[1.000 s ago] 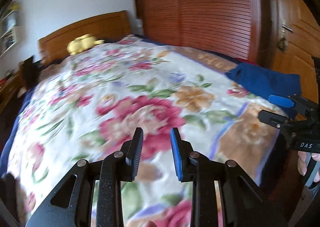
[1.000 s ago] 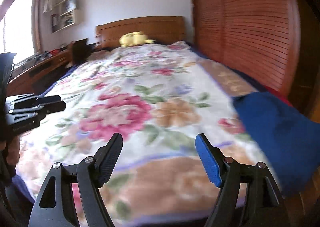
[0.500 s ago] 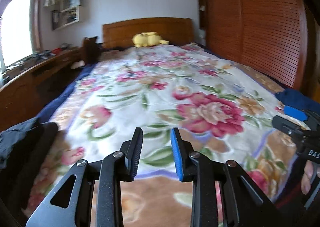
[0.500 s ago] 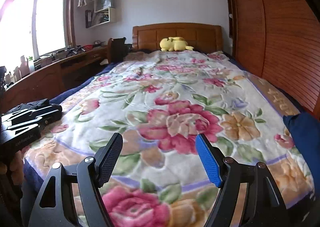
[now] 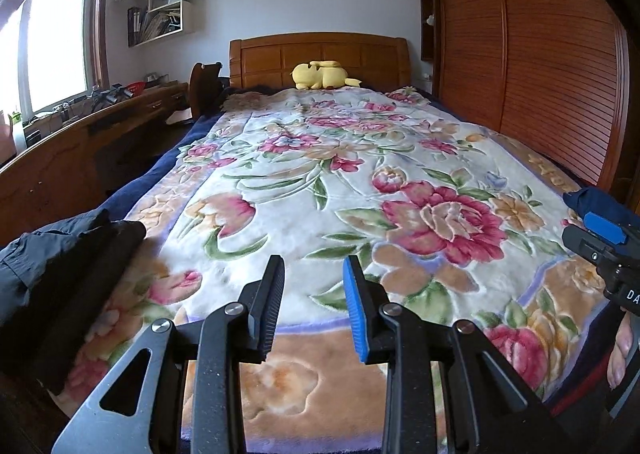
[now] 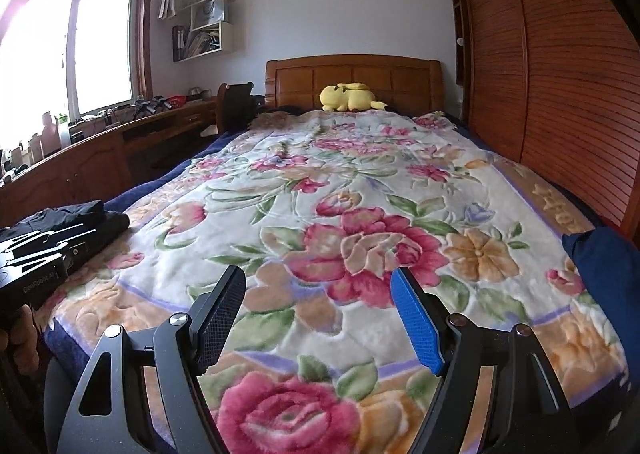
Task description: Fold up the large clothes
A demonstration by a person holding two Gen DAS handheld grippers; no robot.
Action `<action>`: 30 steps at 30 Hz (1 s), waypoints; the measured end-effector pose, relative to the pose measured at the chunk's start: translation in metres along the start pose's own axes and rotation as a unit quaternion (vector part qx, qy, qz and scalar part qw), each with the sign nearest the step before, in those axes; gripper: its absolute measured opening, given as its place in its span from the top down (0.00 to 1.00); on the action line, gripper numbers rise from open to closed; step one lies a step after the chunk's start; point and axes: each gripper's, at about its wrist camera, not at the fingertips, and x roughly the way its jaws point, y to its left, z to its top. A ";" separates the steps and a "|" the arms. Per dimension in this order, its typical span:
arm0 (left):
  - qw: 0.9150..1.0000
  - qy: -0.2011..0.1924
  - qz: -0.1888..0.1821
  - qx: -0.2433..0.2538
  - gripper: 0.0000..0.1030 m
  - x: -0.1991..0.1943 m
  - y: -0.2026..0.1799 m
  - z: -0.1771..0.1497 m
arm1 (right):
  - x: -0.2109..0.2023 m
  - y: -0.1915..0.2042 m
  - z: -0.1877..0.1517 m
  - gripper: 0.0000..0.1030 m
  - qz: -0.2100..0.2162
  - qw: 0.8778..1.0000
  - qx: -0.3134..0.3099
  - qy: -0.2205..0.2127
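Left gripper (image 5: pixel 314 294): jaws narrowly parted, nothing between them, above the foot of the bed. Right gripper (image 6: pixel 320 314): jaws wide, empty, also above the foot end. Blanket (image 5: pixel 320 193): floral, spread flat over the bed. Black garment (image 5: pixel 60 254): bunched at the near left corner of the blanket, just beside the left gripper. Blue garment (image 6: pixel 604 266): lying at the near right edge of the bed. Desk (image 6: pixel 100 149): along the left wall under the window, cluttered with small items. Wardrobe (image 6: pixel 560 73): slatted wood, right wall. Plush (image 6: pixel 352 97): yellow, against the headboard (image 6: pixel 352 73) at the far end.
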 end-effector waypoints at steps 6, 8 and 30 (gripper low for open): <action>1.000 -0.003 -0.004 0.000 0.70 -0.004 0.001 0.001 | 0.005 -0.001 0.003 0.25 -0.002 1.000 0.002 -0.002; 1.000 -0.003 -0.004 0.001 0.70 -0.004 0.002 0.001 | 0.006 0.000 0.004 0.25 -0.002 1.000 0.003 -0.003; 1.000 -0.005 -0.009 0.001 0.69 -0.011 -0.001 0.002 | 0.010 0.000 0.004 0.25 -0.006 1.000 0.014 -0.006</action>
